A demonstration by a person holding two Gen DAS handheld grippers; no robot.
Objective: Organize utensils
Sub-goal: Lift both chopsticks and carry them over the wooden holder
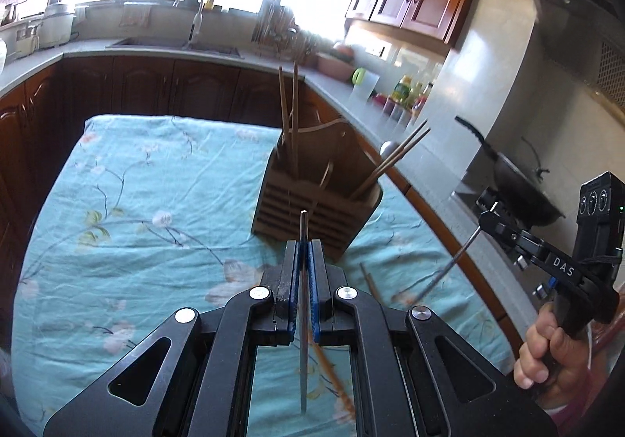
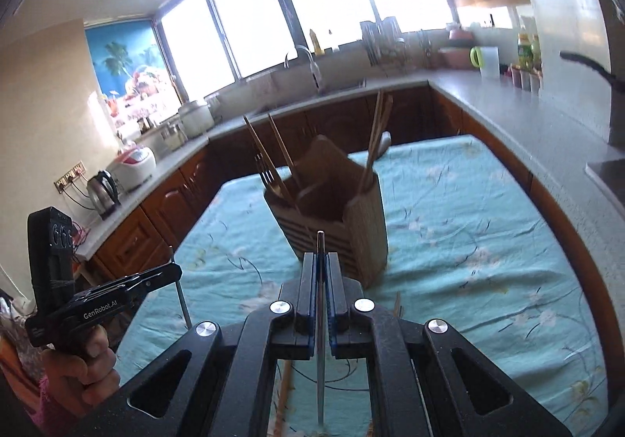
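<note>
So, my left claw (image 1: 304, 253) is clamped narrow on a thin metal utensil (image 1: 303, 319) that runs straight between the fingers, tip poking forward. My right claw (image 2: 320, 261) pinches another metal utensil (image 2: 320, 359) the same way. The wooden holder (image 1: 316, 198) stands just ahead on the teal cloth (image 1: 136, 222), chopsticks (image 1: 291, 112) inside.

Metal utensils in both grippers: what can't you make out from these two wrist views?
- Left gripper utensil: working end hidden, left wrist view; handle edge-on.
- Right gripper utensil: same, right wrist view.
- Holder compartments: interiors hidden by walls, blurred.
- Loose chopstick: partly covered by gripper.
</note>
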